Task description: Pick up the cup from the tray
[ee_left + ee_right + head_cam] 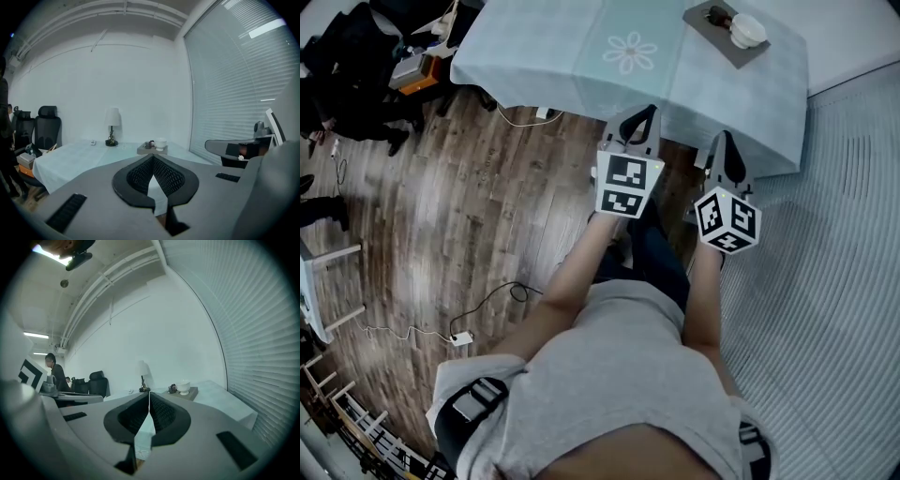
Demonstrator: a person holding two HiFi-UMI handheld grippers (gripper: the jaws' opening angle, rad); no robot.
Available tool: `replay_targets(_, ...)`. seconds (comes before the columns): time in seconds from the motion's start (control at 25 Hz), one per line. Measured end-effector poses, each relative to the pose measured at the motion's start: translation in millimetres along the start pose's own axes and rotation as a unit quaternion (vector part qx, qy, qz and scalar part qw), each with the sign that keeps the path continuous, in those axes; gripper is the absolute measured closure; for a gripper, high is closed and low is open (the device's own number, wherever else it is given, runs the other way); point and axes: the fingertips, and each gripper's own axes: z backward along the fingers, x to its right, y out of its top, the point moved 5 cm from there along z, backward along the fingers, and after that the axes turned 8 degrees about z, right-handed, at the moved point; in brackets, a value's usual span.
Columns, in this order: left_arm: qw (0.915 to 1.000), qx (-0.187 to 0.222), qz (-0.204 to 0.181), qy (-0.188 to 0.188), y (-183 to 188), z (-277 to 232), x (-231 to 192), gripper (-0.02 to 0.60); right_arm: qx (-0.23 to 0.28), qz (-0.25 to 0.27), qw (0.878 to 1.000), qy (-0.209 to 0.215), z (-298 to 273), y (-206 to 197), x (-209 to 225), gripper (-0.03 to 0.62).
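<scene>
A white cup (748,30) stands on a grey tray (710,31) at the far right corner of a table with a pale cloth (581,47). Both grippers are held side by side short of the table's near edge and point toward it. My left gripper (643,114) is shut with nothing in it, and so is my right gripper (727,139). In the left gripper view the cup (161,143) and tray (146,150) lie well beyond the closed gripper tips (153,157). The right gripper view shows the cup (183,386) on the tray (191,393), far off and right of the tips (149,393).
A small dark object (718,15) sits on the tray beside the cup. A table lamp (112,124) stands at the table's far side. Office chairs (47,129) and a person (55,373) are off to the left. A cable and plug (461,336) lie on the wooden floor. Window blinds (825,281) run along the right.
</scene>
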Motion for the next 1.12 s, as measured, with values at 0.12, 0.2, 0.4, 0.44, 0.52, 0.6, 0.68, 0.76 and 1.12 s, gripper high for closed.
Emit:
replay_targets(0.12,1.0,-0.002,-0.001,0.001,10,-30,1,0.582,-0.001,-0.003,1.0,0.003,-27,4,20,0.586)
replay_targets(0.2,1.0,-0.001,-0.001,0.004,19,-48,0,0.583,0.001,-0.002,1.0,0.004,-46,11,31,0.586)
replay_targets(0.4,1.0,-0.001,0.007,0.007,34,-96,-2,0.583,0.001,-0.003,1.0,0.004,-88,21,61,0.586)
replay_targets(0.44,0.9999,-0.002,0.007,0.008,36,-106,-1,0.583,0.0,-0.002,1.0,0.005,-95,21,68,0.586)
replay_targets(0.52,0.9999,-0.004,0.008,0.008,38,-126,-2,0.583,-0.002,-0.002,1.0,0.006,-111,21,79,0.586)
replay_targets(0.6,0.9999,-0.007,0.01,0.008,41,-145,-1,0.583,-0.003,-0.002,1.0,0.005,-123,20,90,0.586)
replay_targets(0.68,0.9999,-0.008,0.011,0.006,44,-159,1,0.583,-0.005,-0.002,1.0,0.005,-133,20,99,0.586)
replay_targets(0.76,0.9999,-0.01,0.01,0.005,47,-171,4,0.583,-0.007,-0.004,1.0,0.006,-141,20,106,0.586)
replay_targets(1.12,0.9996,-0.026,0.01,0.007,43,-200,0,0.582,-0.018,-0.01,1.0,0.008,-172,11,122,0.586)
